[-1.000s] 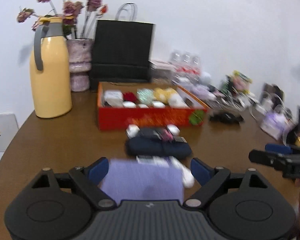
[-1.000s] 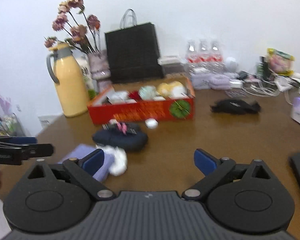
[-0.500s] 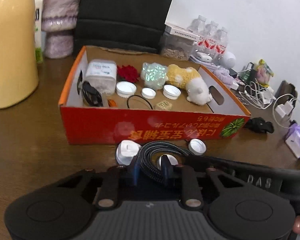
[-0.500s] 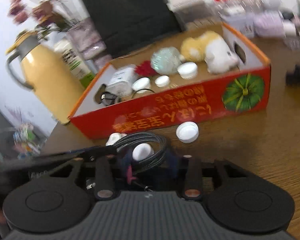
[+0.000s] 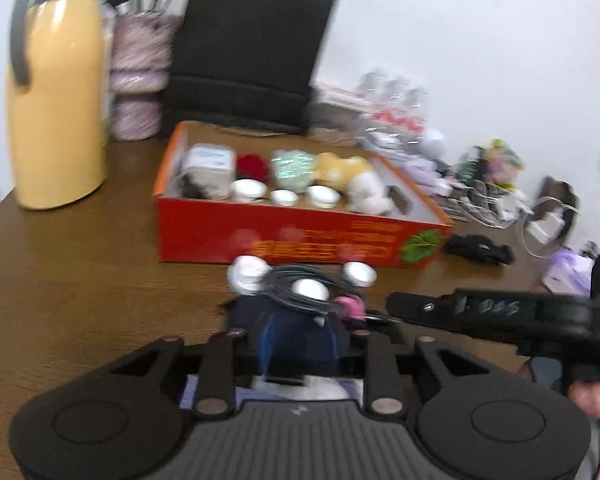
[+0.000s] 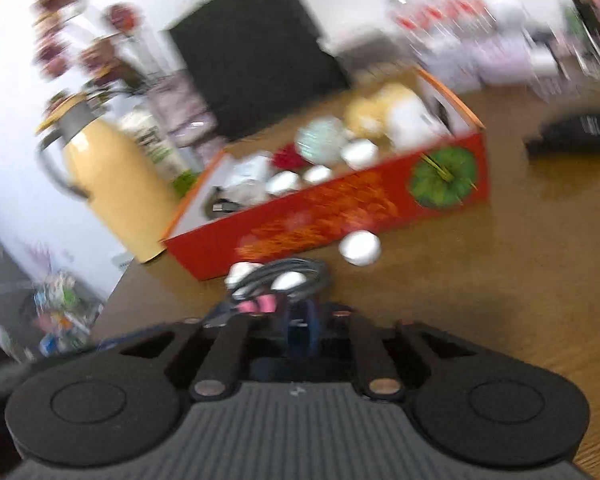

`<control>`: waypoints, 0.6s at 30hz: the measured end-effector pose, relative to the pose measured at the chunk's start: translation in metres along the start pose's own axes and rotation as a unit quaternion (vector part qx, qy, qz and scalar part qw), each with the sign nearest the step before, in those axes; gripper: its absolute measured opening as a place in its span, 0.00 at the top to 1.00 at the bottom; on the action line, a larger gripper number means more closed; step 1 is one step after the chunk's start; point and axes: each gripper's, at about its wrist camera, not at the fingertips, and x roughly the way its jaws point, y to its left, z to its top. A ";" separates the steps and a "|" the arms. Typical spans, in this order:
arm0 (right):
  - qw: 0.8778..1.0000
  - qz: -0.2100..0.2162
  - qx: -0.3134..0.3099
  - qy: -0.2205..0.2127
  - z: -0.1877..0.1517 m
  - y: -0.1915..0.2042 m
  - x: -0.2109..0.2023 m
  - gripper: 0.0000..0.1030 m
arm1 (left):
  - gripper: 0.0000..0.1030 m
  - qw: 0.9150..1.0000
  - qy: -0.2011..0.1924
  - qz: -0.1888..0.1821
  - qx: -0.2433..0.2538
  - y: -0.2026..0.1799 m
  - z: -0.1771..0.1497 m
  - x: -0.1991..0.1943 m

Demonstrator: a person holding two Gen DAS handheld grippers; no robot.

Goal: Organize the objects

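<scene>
The dark pouch (image 5: 296, 340) lies on the brown bench (image 5: 80, 280) at 6 o'clock from the red box (image 5: 300, 236), a coiled cable (image 5: 300, 288) and a pink clip (image 5: 350, 306) resting on top of it. The left gripper (image 5: 298, 344) straddles the pouch with its jaws easing apart; whether the pads press it is unclear. The right gripper (image 6: 300, 334) sits at the same pouch, jaws likewise opening, grip uncertain through blur. White caps (image 5: 358, 273) lie near the box.

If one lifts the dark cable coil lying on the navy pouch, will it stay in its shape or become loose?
The cable coil would probably sag, since its loops look loosely wound. It seems light, resting on the soft navy pouch without visibly denting it. The white cap inside the loops might fall out and roll.
</scene>
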 end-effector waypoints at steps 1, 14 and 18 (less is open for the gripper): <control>1.000 0.007 0.016 0.011 0.006 -0.005 0.009 0.39 | 0.69 1.000 0.000 -0.005 -0.004 0.005 0.005 0.004; 0.999 -0.021 0.001 0.026 0.009 0.014 0.044 0.86 | 0.86 0.997 0.071 -0.002 -0.041 0.015 0.035 0.067; 1.000 0.008 -0.029 -0.003 -0.007 0.031 -0.003 0.87 | 0.87 0.999 0.020 -0.019 -0.021 -0.001 0.020 0.012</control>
